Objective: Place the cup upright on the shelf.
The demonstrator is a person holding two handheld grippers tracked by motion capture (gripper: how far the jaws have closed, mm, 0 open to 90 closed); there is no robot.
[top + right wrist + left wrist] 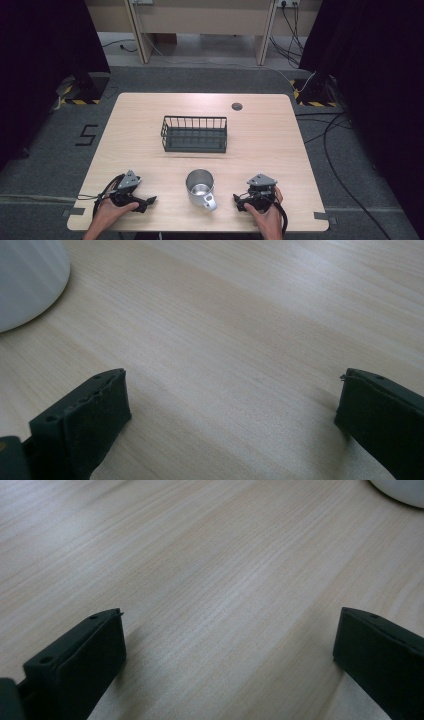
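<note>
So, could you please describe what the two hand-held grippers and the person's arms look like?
Each hand-held gripper, left and right, has a black body topped by a grey three-cornered plate, and a black cable trails from each. In the gripper views, each gripper's two jaws are matt black, blocky pads with small screw holes along the top edge. The forearms are bare, with no sleeves or gloves in view.

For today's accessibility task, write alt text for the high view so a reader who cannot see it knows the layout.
A metal mug stands on a light wooden table between two hand-held grippers, the left gripper and the right gripper, both resting near the table's front edge. Behind the mug, mid-table, sits an empty dark wire basket.
</note>
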